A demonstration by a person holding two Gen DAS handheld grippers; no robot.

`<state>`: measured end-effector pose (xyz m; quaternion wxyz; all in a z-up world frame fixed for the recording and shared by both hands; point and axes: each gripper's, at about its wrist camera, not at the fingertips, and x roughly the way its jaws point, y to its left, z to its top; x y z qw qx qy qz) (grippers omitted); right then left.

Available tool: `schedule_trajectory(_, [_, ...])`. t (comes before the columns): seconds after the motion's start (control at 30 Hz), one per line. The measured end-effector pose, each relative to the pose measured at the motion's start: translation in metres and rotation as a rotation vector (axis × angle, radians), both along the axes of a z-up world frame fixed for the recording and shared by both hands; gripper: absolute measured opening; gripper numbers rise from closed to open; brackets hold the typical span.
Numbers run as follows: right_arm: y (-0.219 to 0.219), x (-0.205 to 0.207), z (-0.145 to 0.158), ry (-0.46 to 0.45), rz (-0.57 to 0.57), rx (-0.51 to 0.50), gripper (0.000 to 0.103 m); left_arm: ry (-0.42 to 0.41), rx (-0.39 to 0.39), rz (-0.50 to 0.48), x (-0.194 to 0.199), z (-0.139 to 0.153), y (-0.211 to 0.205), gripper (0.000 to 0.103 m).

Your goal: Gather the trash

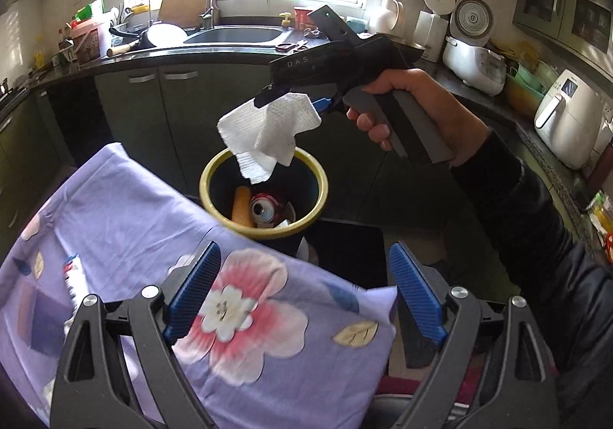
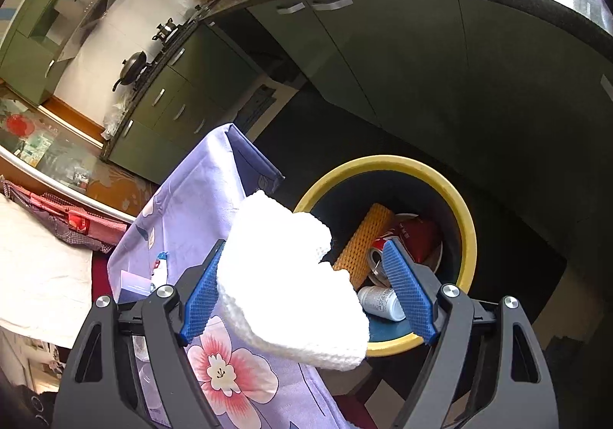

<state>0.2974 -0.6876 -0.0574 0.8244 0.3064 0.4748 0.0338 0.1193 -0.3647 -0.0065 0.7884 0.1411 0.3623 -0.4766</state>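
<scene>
Right claw [image 2: 306, 291]: jaws spread wide, with a white paper towel [image 2: 291, 287] between them; the sheet clings to the left pad [image 2: 201, 295] and drapes across the gap, while the right pad stands clear of it. So the towel is not pinched; it reads as let go but not yet fallen. In the left wrist view the same right claw [image 1: 291, 103] hangs over the bin with the paper towel [image 1: 268, 134] dangling from its tip. Just beyond and below the claw is the yellow-rimmed bin [image 2: 465, 222], its mouth open upward; inside lie a yellow foam net sleeve [image 2: 362, 241], a red can [image 2: 410, 237] and a small white bottle [image 2: 381, 302]. Judgement: the step in hand is the drop. To do it well, keep the jaws wide, hold the claw over the centre of the bin mouth rather than over the near rim, and if the sheet stays stuck to the pad, a small shake or a dip toward the mouth should free it. Risk: the towel is light and may drift onto the purple flowered cloth [image 2: 214, 237] on the claw's left. The towel is crumpled, with no firm long axis; its longest run hangs from the claw tip down toward the bin, lowest corner pointing into the mouth. Left claw [image 1: 306, 298]: jaws spread, empty, held over the flowered cloth with the bin ahead of it.
</scene>
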Motion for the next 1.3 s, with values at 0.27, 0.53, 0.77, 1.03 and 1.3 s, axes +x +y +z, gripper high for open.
schedule_trajectory(0.27, [-0.02,-0.01,0.022,-0.041,0.048,0.03,0.08,-0.092,-0.082,0.014,0.039,-0.019,-0.076,0.071])
schedule_trajectory(0.53, [-0.02,-0.027,0.036,-0.07,0.079,0.012,0.081,-0.107,-0.1,-0.051,0.052,-0.024,-0.118,0.057])
schedule_trajectory(0.77, [-0.017,-0.038,0.034,-0.08,0.093,0.024,0.081,-0.138,-0.063,-0.033,0.057,-0.025,-0.134,0.055])
schedule_trajectory(1.03, [-0.016,-0.035,0.036,-0.085,0.107,0.033,0.081,-0.132,-0.033,-0.052,0.068,-0.029,-0.138,0.003])
schedule_trajectory(1.3, [-0.027,-0.042,0.06,-0.154,0.062,0.029,0.085,-0.124,0.054,-0.036,0.086,-0.045,-0.146,0.002])
